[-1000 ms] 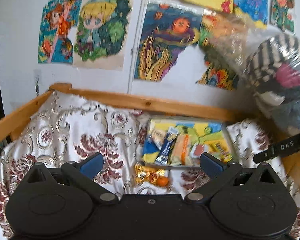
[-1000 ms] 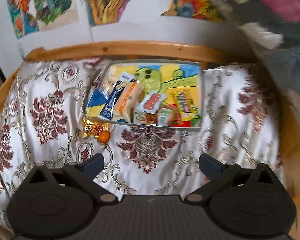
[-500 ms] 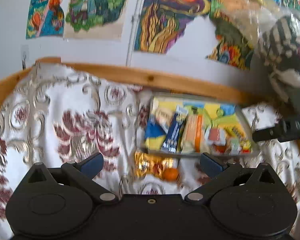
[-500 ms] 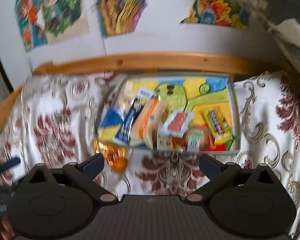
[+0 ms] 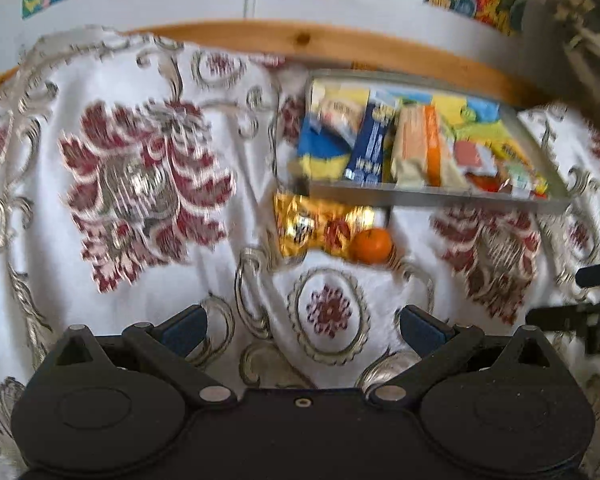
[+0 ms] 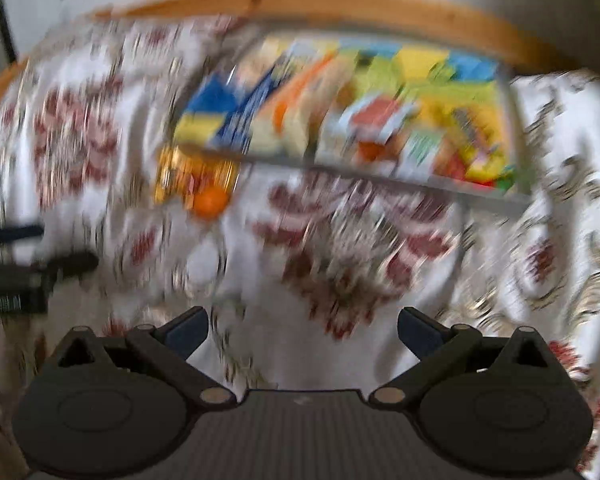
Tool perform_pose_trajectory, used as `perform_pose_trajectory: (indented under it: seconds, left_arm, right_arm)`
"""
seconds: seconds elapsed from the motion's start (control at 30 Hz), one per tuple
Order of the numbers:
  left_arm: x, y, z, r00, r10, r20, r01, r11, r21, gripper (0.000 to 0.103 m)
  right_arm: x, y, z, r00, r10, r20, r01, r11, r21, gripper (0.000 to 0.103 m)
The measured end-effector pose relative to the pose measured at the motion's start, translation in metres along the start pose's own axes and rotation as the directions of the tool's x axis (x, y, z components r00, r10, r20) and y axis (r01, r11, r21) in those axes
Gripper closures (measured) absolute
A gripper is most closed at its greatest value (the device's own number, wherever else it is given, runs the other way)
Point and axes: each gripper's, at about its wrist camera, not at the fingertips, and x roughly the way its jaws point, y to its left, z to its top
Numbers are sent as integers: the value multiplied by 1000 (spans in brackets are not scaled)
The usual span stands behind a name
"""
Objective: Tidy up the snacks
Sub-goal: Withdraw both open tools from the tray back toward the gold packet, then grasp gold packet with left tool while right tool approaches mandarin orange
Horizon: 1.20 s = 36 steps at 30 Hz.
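Now approaching: both hand-held grippers, left [image 5: 302,326] and right [image 6: 303,326], spread wide, empty. Next, probably grab gold packet [image 5: 312,226], 12 o'clock, beside tray [image 5: 432,192].

Snack-filled tray [image 5: 432,192], gold packet [image 5: 308,228] – orange [image 5: 371,245] outside

Both wrist cameras look forward and down over the cloth [image 5: 148,92] toward the wall [image 5: 340,4]. The left view sits left of the tray [image 5: 440,194], the right view nearer its front and blurred. Both share the tray [image 6: 380,172] and orange [image 5: 372,245].
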Motion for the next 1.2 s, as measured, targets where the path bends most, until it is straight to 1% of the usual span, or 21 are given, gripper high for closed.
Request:
perform_pose_trajectory:
  seconds: [0.1, 0.17, 0.23, 0.3, 0.4, 0.5, 0.57, 0.67, 0.73, 0.8, 0.87, 0.9, 0.97, 1.07, 1.13, 1.2]
  left_arm:
    - [11, 1, -5, 999, -6, -34, 6, 1000, 21, 1]
    - [15, 1, -5, 999, -2, -48, 3, 1000, 25, 1]
    - [16, 2, -4, 999, 7, -47, -6, 1000, 18, 1]
    - [15, 4, -3, 999, 15, -33, -14, 1000, 5, 1]
    - [15, 9, 4, 999, 47, -5, -47, 999, -27, 1]
    - [21, 15, 12, 998, 63, 15, -63, 997, -49, 1]
    - [29, 16, 17, 998, 64, 31, -62, 996, -62, 1]
    - [48, 18, 25, 995, 32, 96, -20, 993, -116, 1]
    - [56, 21, 30, 989, 11, 148, 11, 989, -147, 1]
    - [58, 23, 35, 982, -20, 186, 48, 988, -147, 1]
    - [58, 25, 37, 973, -54, 224, 82, 989, -120, 1]
    - [59, 24, 38, 971, -66, 229, 92, 990, -103, 1]
    - [64, 27, 39, 970, -111, 219, 128, 989, -68, 1]
    - [73, 31, 43, 965, -168, 203, 181, 982, -46, 1]
    - [79, 35, 47, 959, -201, 199, 217, 975, -58, 1]
    - [83, 39, 48, 957, -225, 185, 245, 965, -97, 1]
  right_arm:
    - [13, 4, -3, 999, -10, -45, 9, 999, -34, 0]
    - [19, 8, -1, 998, -4, -66, 2, 1000, -27, 0]
    - [20, 13, 3, 998, 7, -69, -8, 1000, -21, 0]
    - [17, 20, 8, 999, 13, -41, -14, 999, -33, 0]
    - [18, 26, 16, 1000, 2, 0, -2, 999, -46, 0]
    - [22, 22, 24, 999, -9, 46, 10, 1000, -23, 0]
    - [21, 18, 29, 994, -12, 106, 10, 1000, 17, 0]
    - [19, 13, 37, 984, 0, 176, -14, 997, 79, 0]
    - [20, 13, 39, 978, 7, 208, -24, 997, 77, 0]
    - [20, 16, 39, 972, -6, 233, -3, 999, 39, 0]
    - [23, 19, 38, 963, -47, 265, 53, 999, -14, 0]
    - [25, 21, 38, 960, -60, 275, 75, 996, -46, 0]
    - [31, 27, 38, 959, -62, 275, 92, 991, -97, 0]
    - [34, 38, 38, 956, -33, 291, 83, 983, -162, 0]
    - [35, 48, 36, 953, -3, 301, 76, 970, -231, 1]
    - [36, 58, 32, 951, 22, 308, 72, 954, -292, 2]
